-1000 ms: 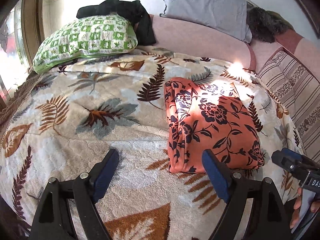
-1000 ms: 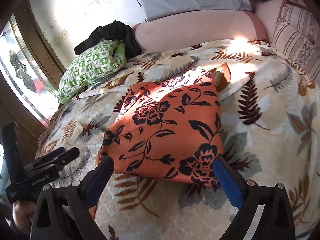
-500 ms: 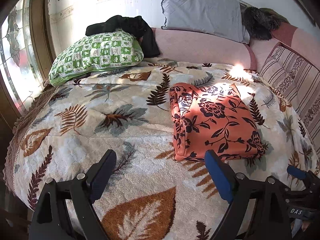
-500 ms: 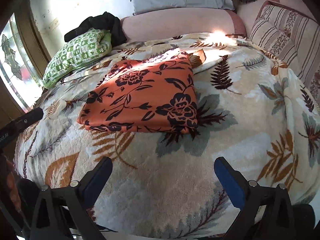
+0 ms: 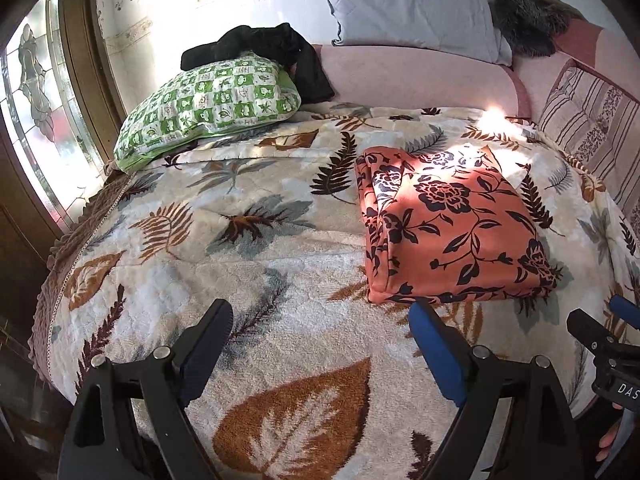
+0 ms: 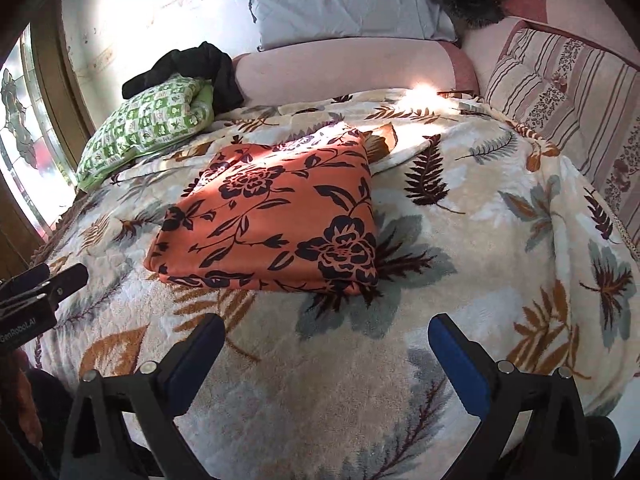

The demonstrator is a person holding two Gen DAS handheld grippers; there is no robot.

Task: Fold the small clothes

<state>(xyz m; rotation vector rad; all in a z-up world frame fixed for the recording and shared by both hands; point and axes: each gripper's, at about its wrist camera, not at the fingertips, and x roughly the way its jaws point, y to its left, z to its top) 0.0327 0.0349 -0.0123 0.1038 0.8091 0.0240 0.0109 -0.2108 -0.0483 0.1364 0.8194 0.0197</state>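
Both grippers [image 5: 320,344] [image 6: 326,354] have backed off the folded cloth [image 6: 276,212] at mid-frame, jaws wide, empty — a careless re-grab could undo it.

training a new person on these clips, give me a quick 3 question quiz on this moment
1. True or false: the orange flowered cloth lies folded on the leaf blanket.
2. What lies on top of the green pillow? A) black garment B) striped cushion C) grey pillow
3. Fill in: the left gripper and the right gripper are both ____, holding nothing.

Key: 1 true. 2 A, the black garment. 3 open.
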